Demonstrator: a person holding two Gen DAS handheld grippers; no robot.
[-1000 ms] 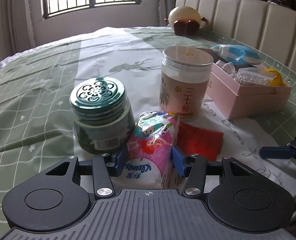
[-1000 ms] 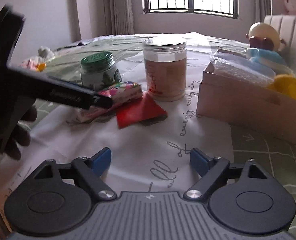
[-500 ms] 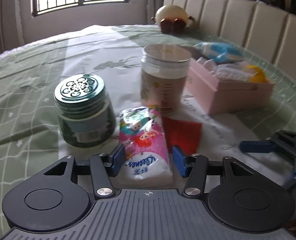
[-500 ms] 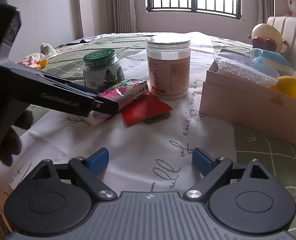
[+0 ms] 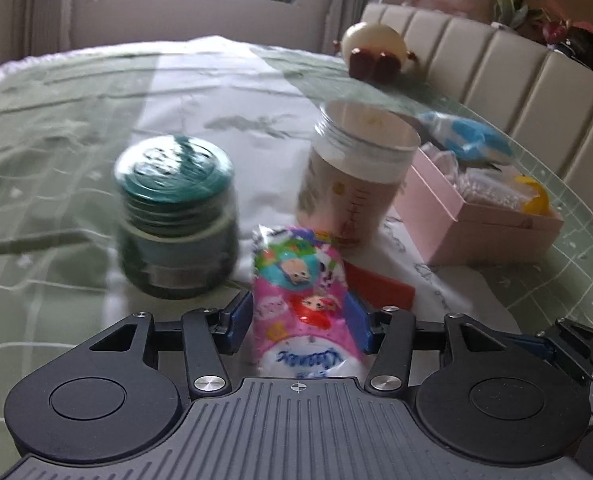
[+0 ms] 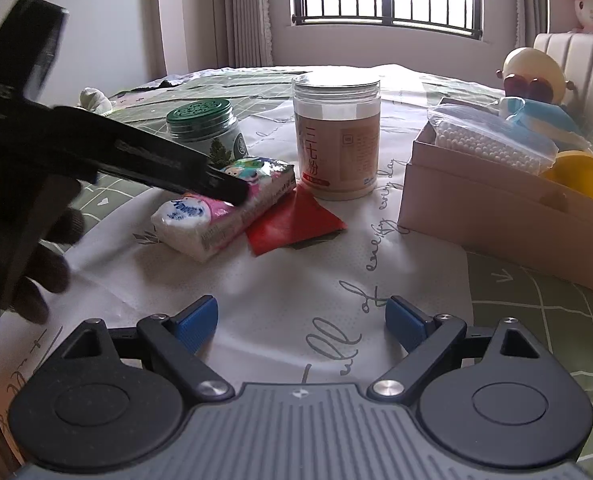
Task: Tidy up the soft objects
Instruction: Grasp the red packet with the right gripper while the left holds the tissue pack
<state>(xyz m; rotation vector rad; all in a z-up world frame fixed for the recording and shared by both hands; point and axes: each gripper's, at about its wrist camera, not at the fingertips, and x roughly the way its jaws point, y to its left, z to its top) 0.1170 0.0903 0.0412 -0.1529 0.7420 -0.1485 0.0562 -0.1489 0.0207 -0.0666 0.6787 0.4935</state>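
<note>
A pink Kleenex tissue pack [image 5: 302, 304] with cartoon print sits between the blue pads of my left gripper [image 5: 298, 320], which is shut on it and holds it tilted up off the cloth. In the right wrist view the pack [image 6: 224, 208] is raised at one end, with the left gripper [image 6: 216, 184] clamped on it. A red packet [image 6: 292, 220] lies flat beside it. A pink box [image 6: 496, 204] at the right holds a bag of white beads [image 6: 492, 144], a yellow soft thing [image 6: 584, 172] and a blue-white soft toy [image 6: 536, 116]. My right gripper [image 6: 300, 320] is open and empty over the white cloth.
A green-lidded jar [image 6: 204, 128] and a tall clear jar of brown powder [image 6: 336, 136] stand behind the pack. A round plush toy [image 6: 532, 72] sits at the back by the padded headboard [image 5: 516, 68]. The green checked bedspread [image 5: 48, 168] spreads to the left.
My left gripper has closed in on the tissue pack and lifted it, swinging to the left; the view is blurred by the motion. My right gripper has hardly moved.
</note>
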